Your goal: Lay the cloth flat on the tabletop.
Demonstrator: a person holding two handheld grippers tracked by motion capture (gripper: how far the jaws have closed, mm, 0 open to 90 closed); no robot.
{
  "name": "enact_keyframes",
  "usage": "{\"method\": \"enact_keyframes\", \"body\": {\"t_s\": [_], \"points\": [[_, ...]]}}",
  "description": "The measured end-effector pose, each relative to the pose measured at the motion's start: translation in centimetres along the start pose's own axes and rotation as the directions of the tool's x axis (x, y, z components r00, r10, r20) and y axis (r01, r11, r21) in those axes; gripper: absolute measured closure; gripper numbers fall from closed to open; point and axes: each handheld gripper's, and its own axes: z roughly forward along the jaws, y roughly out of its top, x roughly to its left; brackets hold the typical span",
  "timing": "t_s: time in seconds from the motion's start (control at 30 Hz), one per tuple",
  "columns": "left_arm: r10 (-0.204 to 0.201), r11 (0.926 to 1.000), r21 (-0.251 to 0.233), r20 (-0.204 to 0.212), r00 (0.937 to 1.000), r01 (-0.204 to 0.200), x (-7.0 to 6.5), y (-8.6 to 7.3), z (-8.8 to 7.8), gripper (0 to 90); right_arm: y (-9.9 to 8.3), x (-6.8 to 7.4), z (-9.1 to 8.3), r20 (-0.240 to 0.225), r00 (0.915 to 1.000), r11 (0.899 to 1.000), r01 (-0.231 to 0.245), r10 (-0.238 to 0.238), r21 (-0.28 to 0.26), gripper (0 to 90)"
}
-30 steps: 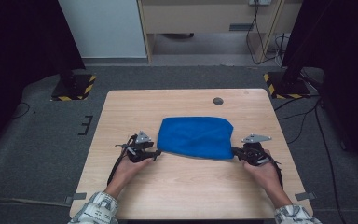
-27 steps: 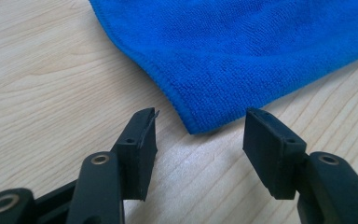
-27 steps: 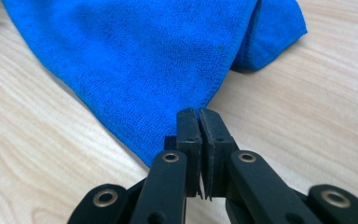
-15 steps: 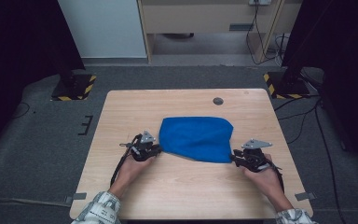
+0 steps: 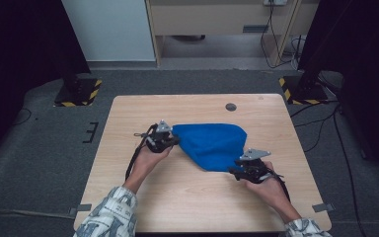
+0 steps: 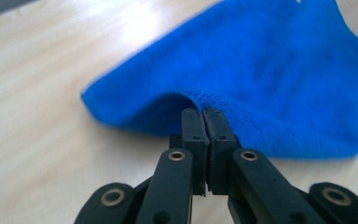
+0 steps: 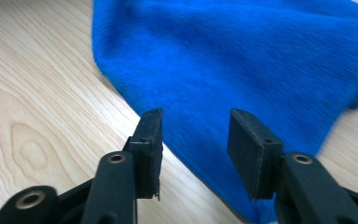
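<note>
cloth point(image 5: 211, 146) of bright blue lies near the middle of the wooden surface point(image 5: 128, 113), and we have it between our two hands. our left claw point(image 5: 173, 141) sits at the cloth's left edge; in the left gripper view its jaws are pressed tight together on a pinch of that edge point(image 6: 200, 100), having just closed there, and the fabric rises into a small hump at the bite. our right claw point(image 5: 233, 171) is at the cloth's near right corner. in the right gripper view its jaws stand parted, having just been opening, with the blue cloth point(image 7: 242, 60) lying on the surface under and beyond the gap and neither pad pressing on it. from the high view the cloth tapers toward that near right corner, its far edge running roughly straight. a small dark round spot point(image 5: 231, 106) sits on the surface beyond the cloth, well apart from it.
</note>
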Motion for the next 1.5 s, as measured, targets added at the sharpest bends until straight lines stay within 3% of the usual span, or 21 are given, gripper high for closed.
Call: {"method": "enact_keyframes", "body": {"t_s": [0.1,0.3,0.4,0.43,0.47,0.5,0.53,0.57,0.6,0.63,0.67,0.7,0.8,0.9,0.97,1.0,1.17,1.2,1.33,1.5], "points": [[-0.021,0.9992,0.033,0.001,0.9998,0.021,0.4,1.8,2.3,88.6,0.7,0.7,1.3,-0.013,0.9997,1.000,0.021,-0.021,0.006,48.5],[-0.042,0.9961,0.078,-0.002,0.9991,0.042,0.3,2.3,5.0,88.4,1.4,1.7,3.4,-0.011,0.9976,0.997,0.068,-0.068,0.029,44.1],[-0.050,0.9940,0.097,-0.003,0.9987,0.050,0.3,2.3,5.9,88.2,1.9,2.0,4.3,-0.007,0.9949,0.994,0.101,-0.101,0.042,50.0],[-0.053,0.9937,0.098,-0.002,0.9986,0.053,0.3,2.2,6.1,87.7,2.1,2.1,4.7,-0.005,0.9935,0.993,0.114,-0.113,0.045,63.2],[-0.057,0.9937,0.097,-0.001,0.9984,0.057,0.3,2.2,6.2,87.2,2.3,2.0,4.8,0.002,0.9936,0.993,0.113,-0.113,0.042,69.5],[-0.058,0.9935,0.097,-0.001,0.9983,0.058,0.3,2.2,6.3,87.2,2.3,2.0,4.8,0.002,0.9936,0.993,0.113,-0.113,0.042,69.5],[-0.060,0.9937,0.095,-0.004,0.9982,0.060,0.3,2.2,6.3,84.4,2.5,1.9,4.9,-0.010,0.9945,0.994,0.105,-0.105,0.037,80.1],[-0.063,0.9940,0.089,-0.005,0.9980,0.063,0.4,2.2,6.2,81.3,2.7,1.8,4.8,-0.022,0.9957,0.996,0.091,-0.090,0.025,82.7],[-0.066,0.9942,0.085,-0.012,0.9978,0.067,0.4,2.2,6.1,81.3,2.7,1.8,4.8,-0.022,0.9957,0.996,0.091,-0.090,0.025,82.7],[-0.069,0.9946,0.076,-0.021,0.9974,0.070,0.5,2.2,6.0,75.3,2.8,1.7,4.6,-0.029,0.9966,0.997,0.077,-0.077,0.016,84.8],[-0.071,0.9960,0.053,-0.017,0.9973,0.072,0.6,2.4,5.6,67.4,3.0,1.3,4.3,-0.046,0.9981,0.999,0.042,-0.042,-0.001,86.1],[-0.071,0.9960,0.053,-0.017,0.9973,0.072,0.6,2.4,5.6,63.2,3.0,1.3,4.3,-0.046,0.9981,0.999,0.042,-0.042,-0.001,86.1],[-0.067,0.9969,0.039,-0.022,0.9975,0.068,0.7,2.4,4.9,55.8,3.3,0.4,4.1,-0.059,0.9979,1.000,-0.027,0.026,-0.007,86.1],[-0.047,0.9983,0.033,-0.022,0.9986,0.048,0.6,2.1,4.3,57.3,3.4,-0.8,4.3,-0.039,0.9939,0.994,-0.102,0.104,0.034,85.6],[-0.043,0.9979,0.047,-0.014,0.9990,0.044,0.5,1.9,4.1,57.8,3.4,-1.1,4.3,-0.032,0.9937,0.994,-0.107,0.108,0.033,85.4],[-0.034,0.9983,0.047,-0.009,0.9994,0.035,0.4,1.6,4.1,58.4,3.5,-1.6,4.4,-0.022,0.9880,0.988,-0.152,0.153,0.032,85.3],[-0.003,0.9990,0.044,0.010,1.0000,0.002,0.3,0.9,4.5,56.8,3.7,-2.1,4.5,-0.005,0.9823,0.982,-0.187,0.187,0.036,85.0],[0.004,0.9991,0.042,0.010,0.9999,-0.005,0.4,0.8,4.6,54.5,3.9,-2.4,4.4,-0.008,0.9750,0.974,-0.222,0.222,0.037,84.6],[0.021,0.9993,0.029,0.035,0.9992,-0.022,0.4,0.1,4.9,48.4,4.1,-2.8,4.4,-0.006,0.9676,0.967,-0.252,0.252,0.025,82.4],[0.039,0.9983,0.043,0.023,0.9990,-0.039,0.2,-0.6,5.2,42.4,4.3,-3.2,4.1,0.003,0.9662,0.966,-0.258,0.258,0.014,82.6]]}}
